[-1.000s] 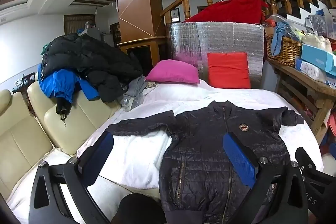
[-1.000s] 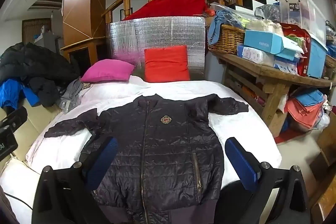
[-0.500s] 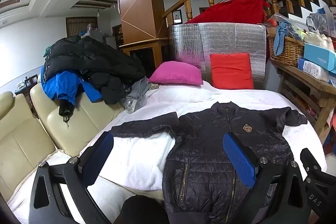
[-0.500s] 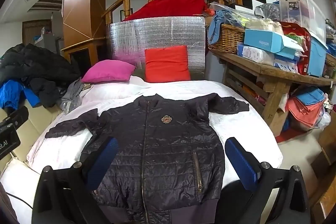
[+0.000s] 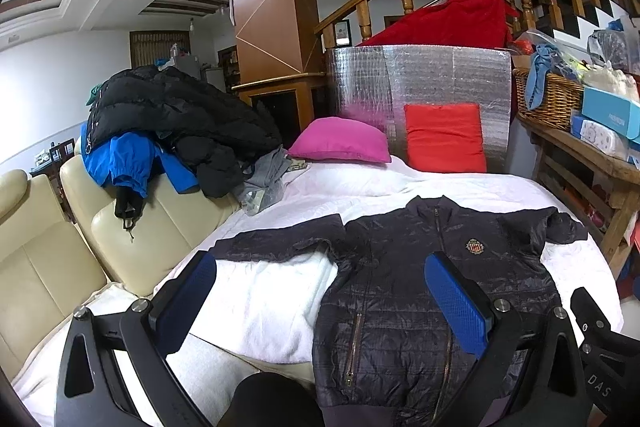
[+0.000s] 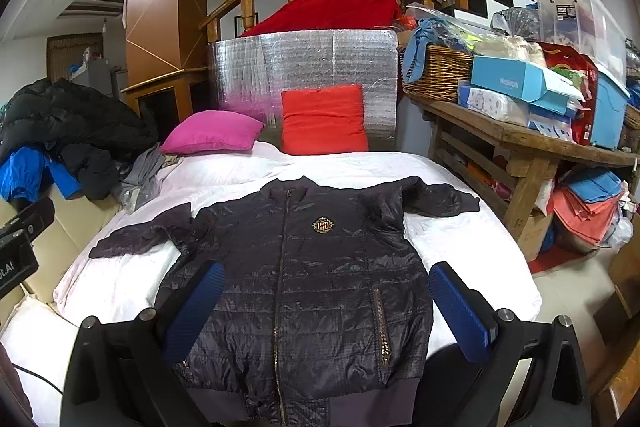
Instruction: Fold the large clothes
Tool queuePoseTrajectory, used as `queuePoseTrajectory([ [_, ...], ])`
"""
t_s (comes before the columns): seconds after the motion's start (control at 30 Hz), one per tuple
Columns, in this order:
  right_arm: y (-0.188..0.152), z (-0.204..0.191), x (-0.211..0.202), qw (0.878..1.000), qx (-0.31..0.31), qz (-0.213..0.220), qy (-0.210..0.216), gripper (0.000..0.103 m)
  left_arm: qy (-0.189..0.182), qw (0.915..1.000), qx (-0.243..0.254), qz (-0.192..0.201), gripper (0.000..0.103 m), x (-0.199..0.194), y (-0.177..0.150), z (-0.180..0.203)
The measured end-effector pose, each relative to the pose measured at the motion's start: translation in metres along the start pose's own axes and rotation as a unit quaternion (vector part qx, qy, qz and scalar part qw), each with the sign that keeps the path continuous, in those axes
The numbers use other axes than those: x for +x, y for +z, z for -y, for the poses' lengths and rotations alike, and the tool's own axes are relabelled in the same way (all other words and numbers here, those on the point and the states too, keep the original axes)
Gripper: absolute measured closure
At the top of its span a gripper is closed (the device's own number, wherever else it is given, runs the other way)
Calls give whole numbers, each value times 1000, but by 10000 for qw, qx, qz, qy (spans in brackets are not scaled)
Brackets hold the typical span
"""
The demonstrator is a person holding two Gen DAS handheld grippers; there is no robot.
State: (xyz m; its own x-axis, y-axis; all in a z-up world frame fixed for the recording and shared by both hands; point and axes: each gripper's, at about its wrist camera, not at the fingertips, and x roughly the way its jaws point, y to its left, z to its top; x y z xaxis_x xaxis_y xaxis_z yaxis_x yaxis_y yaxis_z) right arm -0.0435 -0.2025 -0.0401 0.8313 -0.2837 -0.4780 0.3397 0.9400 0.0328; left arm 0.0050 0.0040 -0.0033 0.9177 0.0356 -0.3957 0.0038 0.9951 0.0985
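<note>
A dark quilted jacket [image 6: 304, 279] lies flat, front up and zipped, on a white-covered bed [image 6: 460, 247], with both sleeves spread out to the sides. It also shows in the left wrist view [image 5: 432, 287]. My left gripper [image 5: 320, 291] is open and empty, above the jacket's left side and the white cover. My right gripper [image 6: 326, 299] is open and empty, held above the jacket's lower body near the hem. Neither gripper touches the jacket.
A pink pillow [image 6: 212, 131] and a red pillow [image 6: 324, 119] lie at the bed's far end against a silver foil panel [image 6: 304, 67]. A cream sofa [image 5: 48, 259] with piled coats [image 5: 172, 115] is at left. A cluttered wooden table [image 6: 532, 147] stands at right.
Both grippers have shifted only slightly; the left view has drifted a little to the left. The jacket has not moved and both grippers stay open.
</note>
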Motion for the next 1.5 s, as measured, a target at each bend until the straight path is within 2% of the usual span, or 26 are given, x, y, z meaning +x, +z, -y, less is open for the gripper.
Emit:
queuePoseTrajectory([
  [0.7,-3,-17,6,9996,-229,-158,87,0,94,9995,-269,-139,0,14,-7,-22],
  [1.5,-5,-28,11,9991,-346,-240,106,0,170,9990,-352,-208,0,20,-12,-31],
])
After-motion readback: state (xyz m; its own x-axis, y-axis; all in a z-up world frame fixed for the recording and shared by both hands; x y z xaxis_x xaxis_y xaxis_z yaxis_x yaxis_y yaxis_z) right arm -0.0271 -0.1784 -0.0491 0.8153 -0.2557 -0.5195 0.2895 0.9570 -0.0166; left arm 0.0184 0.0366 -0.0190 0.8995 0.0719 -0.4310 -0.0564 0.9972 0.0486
